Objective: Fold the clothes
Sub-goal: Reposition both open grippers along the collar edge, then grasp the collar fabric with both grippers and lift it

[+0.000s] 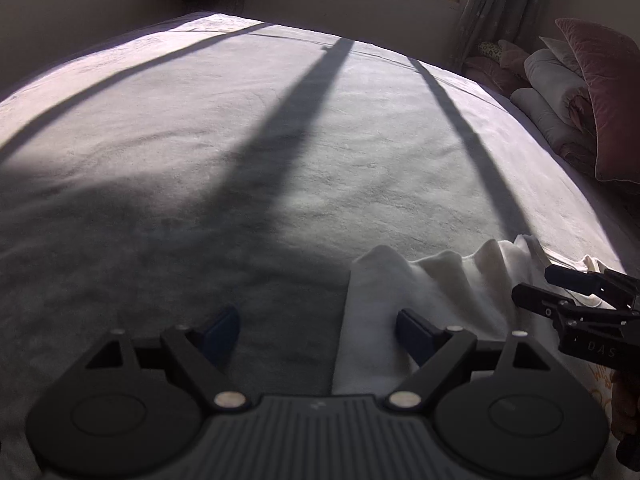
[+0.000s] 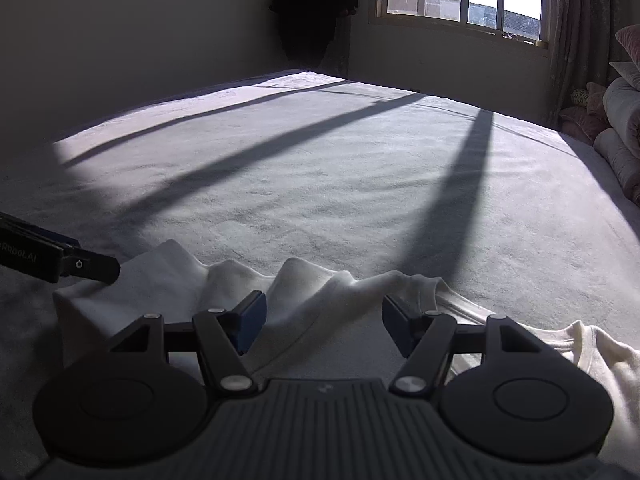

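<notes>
We've got the white garment [image 2: 320, 292] bunched and rumpled on the bed [image 2: 320, 168] (folding hardly begun); left gripper [image 1: 318, 330] and right gripper [image 2: 323, 320] hover over it, jaws apart, empty.
</notes>
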Available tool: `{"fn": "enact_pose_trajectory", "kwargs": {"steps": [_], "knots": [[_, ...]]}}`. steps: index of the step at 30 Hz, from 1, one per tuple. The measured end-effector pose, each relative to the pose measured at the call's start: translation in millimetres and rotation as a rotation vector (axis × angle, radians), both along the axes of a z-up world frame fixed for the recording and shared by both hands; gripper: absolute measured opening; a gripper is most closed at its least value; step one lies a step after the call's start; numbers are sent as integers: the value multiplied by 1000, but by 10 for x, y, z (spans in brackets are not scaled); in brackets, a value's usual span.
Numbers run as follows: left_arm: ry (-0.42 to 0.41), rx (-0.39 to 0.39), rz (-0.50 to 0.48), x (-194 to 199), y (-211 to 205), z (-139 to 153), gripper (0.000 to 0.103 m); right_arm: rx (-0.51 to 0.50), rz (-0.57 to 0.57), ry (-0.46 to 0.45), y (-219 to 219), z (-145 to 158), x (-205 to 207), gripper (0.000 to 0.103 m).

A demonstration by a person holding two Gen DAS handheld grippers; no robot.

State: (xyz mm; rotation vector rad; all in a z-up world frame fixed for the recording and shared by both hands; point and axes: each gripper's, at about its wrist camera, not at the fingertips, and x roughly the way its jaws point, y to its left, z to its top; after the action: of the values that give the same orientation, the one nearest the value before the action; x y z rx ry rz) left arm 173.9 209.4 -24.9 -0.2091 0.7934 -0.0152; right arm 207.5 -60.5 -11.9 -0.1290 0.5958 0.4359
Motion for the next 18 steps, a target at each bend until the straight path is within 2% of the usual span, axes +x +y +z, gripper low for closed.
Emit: {"fn": "enact_pose_trajectory", "kwargs": {"steps": [2, 4, 7, 8, 9, 11, 12, 14, 16, 18], "knots": [[-24, -7, -4, -54, 2, -30, 86, 19, 2, 39, -14, -41, 42, 68], [-39, -9, -1, -89, -19, -33, 81, 41, 17, 32, -35, 9, 7, 68], [-43, -29, -29, -98, -109, -20, 51, 81, 61, 18, -63, 122, -71, 68], [-43, -48, -43, -92, -144, -15, 33, 94, 78, 14, -72, 161, -98, 68], [-42, -67, -58, -86, -179, -11, 27, 108, 94, 10, -81, 199, -125, 68], [-67, -56, -59, -94, -278, 13, 26, 150, 116, 21, -121, 248, -136, 68], [-83, -59, -70, -104, -314, 25, 22, 176, 124, 34, -149, 264, -128, 68], [-141, -140, -111, -134, -363, 39, 20, 233, 140, 64, -206, 290, -105, 68], [-152, -263, -178, -129, -426, 18, 20, 338, 151, 144, -289, 263, -23, 68], [-141, -330, -242, -108, -533, -23, 20, 440, 154, 219, -379, 220, 51, 68]]}}
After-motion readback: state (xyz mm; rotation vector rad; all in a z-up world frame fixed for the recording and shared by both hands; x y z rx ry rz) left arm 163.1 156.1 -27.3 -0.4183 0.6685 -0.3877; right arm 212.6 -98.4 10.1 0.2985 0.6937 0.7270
